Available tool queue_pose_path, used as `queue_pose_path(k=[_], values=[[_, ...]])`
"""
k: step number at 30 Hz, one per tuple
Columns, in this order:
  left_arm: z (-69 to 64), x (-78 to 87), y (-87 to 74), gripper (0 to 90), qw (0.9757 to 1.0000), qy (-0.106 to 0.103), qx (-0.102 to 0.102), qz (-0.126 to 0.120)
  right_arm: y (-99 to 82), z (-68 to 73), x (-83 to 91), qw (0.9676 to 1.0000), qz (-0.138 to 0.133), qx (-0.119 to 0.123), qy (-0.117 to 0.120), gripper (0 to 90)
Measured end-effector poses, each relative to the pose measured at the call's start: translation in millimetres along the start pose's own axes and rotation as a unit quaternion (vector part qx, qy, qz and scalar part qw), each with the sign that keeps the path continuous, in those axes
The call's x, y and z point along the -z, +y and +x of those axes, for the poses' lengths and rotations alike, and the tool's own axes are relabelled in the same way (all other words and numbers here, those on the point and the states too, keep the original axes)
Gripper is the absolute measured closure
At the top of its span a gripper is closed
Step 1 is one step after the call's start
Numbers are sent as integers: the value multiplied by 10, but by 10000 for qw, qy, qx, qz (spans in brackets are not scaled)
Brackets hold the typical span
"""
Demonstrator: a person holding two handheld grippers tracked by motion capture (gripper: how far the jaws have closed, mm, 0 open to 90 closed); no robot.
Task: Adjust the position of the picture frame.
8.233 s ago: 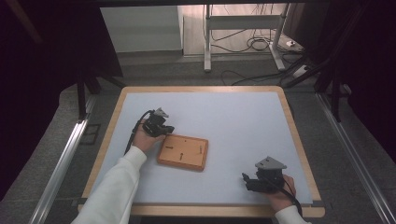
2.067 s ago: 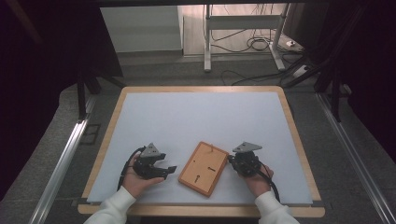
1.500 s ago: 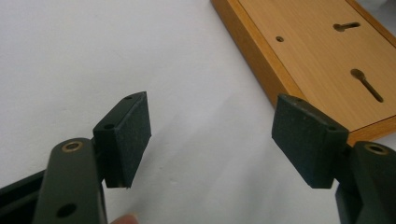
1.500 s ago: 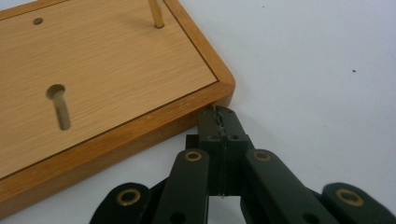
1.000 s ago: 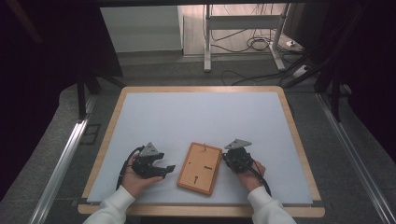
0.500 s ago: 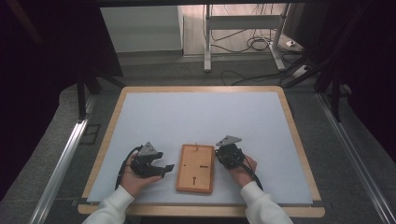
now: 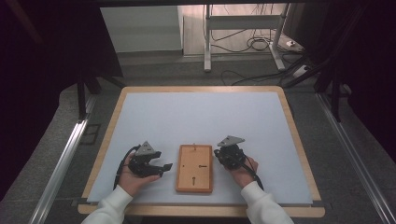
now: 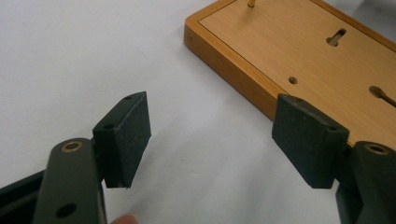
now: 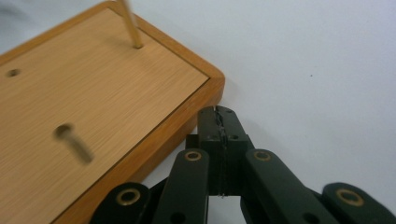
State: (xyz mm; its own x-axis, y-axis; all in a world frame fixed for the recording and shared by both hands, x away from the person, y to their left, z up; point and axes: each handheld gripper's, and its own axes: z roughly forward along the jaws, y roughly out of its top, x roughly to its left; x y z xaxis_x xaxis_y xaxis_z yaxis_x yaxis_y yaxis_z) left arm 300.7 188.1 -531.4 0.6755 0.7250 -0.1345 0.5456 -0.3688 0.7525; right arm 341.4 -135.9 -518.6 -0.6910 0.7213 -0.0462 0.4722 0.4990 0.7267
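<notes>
Board [image 7: 194,168] lies flat on the counter [image 7: 205,116] near its front edge, between both grippers (a thin peg stands at its far end). Left gripper [image 7: 164,167] has its jaws spread wide and empty beside the board; right gripper [image 7: 217,153] has its jaws closed, tips against the board's edge.

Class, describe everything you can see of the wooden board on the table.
The wooden board is a flat, light-brown rectangle with rounded corners and a darker raised rim. Its face has small round holes, keyhole-shaped slots, and a thin peg standing near one short end. It lies flat near the table's front edge, long side pointing away from the person. The shut right gripper sits against its edge; the open left gripper is close beside it.
</notes>
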Motion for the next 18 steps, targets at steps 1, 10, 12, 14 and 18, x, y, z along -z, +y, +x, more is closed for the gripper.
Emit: queue_pose_path(k=[1,10,12,14,18], values=[[0,-1,0,280,10000,0,-2,1,-27,4,46,10000,-38,-30,39,900],[16,40,2,280,9999,119,-80,-39,-243,-81,469,9992,-315,-6,239,900],[24,40,-3,280,9999,138,-74,-31,-325,-105,517,9993,-263,-26,257,898],[21,40,-13,280,9998,154,-88,-28,-408,-124,554,9996,-163,-14,246,896],[21,46,-29,280,9998,150,-96,-26,-482,-172,635,9997,-145,-33,217,888]])
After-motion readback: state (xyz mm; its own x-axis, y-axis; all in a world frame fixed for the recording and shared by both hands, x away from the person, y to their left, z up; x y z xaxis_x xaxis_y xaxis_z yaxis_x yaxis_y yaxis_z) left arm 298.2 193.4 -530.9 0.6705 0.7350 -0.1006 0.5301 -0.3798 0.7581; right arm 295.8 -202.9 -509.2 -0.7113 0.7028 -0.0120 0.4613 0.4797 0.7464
